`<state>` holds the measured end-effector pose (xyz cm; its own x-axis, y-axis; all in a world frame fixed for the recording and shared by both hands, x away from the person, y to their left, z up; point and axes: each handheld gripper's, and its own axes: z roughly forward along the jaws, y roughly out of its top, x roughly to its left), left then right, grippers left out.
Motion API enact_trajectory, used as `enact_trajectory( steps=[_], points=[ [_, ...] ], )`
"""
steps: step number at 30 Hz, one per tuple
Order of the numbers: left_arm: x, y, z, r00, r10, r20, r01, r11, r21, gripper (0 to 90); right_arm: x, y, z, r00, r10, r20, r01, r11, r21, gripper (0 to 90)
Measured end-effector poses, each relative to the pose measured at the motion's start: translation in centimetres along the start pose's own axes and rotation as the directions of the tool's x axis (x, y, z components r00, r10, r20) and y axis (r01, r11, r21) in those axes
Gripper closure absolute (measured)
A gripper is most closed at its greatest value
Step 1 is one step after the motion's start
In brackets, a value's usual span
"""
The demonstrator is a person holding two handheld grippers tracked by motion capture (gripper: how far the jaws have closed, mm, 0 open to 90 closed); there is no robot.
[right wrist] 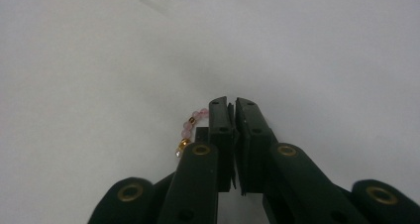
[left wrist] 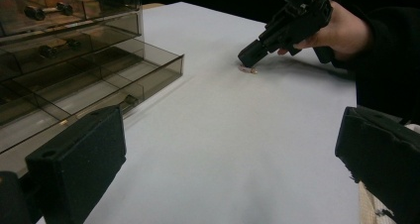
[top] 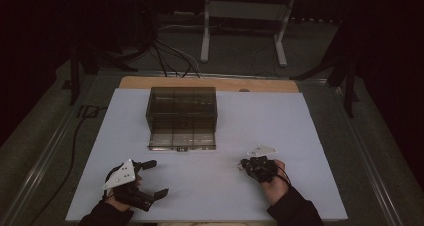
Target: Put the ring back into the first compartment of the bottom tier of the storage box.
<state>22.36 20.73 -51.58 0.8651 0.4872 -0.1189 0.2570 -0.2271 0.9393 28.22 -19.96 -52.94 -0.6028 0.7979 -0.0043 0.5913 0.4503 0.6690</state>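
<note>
While the white worktop (top: 210,186) is spread over most of the table, a smoky see-through drawer cabinet (top: 182,117) is set on it near the far edge, a little left of the middle. One drawer (left wrist: 114,78) is pulled out toward the near edge, and small dark fittings are seen in the upper compartments in the left gripper view.

Near the near left corner the left gripper (top: 145,178) is held by a hand, a grey three-cornered plate seated on top of it. Its jaws are spread wide, with nothing between them and bare worktop under them.

Toward the near right part of the worktop, well apart from the cabinet, the right gripper (top: 243,166) is held tilted down with its tips at the surface. Its jaws are pressed together, only a thin slit being left between the pads.

A short string of pink beads (right wrist: 190,127) with a gold bead at one end is laid on the worktop at those tips. It is seen curving out from beside the left jaw; whether any of it is pinched between the pads cannot be told.
</note>
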Motion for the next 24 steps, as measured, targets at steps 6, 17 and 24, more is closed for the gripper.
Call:
enact_trajectory(
  steps=[6,17,24],
  points=[
    [0.0,0.0,0.0,1.0,0.0,0.0,0.0,1.0,0.0,0.5,0.0,0.1,-0.3,0.9996,0.019,-0.021,-0.02,1.0,-0.023,87.1],
    [0.0,0.0,0.0,1.0,-0.002,-0.002,0.002,1.0,0.0,0.5,-0.3,0.4,-1.2,0.9986,0.043,-0.03,-0.044,0.997,-0.057,87.1],
    [0.1,0.0,-0.1,1.0,-0.004,-0.004,0.004,1.0,-0.003,0.5,-0.4,0.7,-1.7,0.9982,0.052,-0.028,-0.054,0.996,-0.067,87.1]
  ],
)
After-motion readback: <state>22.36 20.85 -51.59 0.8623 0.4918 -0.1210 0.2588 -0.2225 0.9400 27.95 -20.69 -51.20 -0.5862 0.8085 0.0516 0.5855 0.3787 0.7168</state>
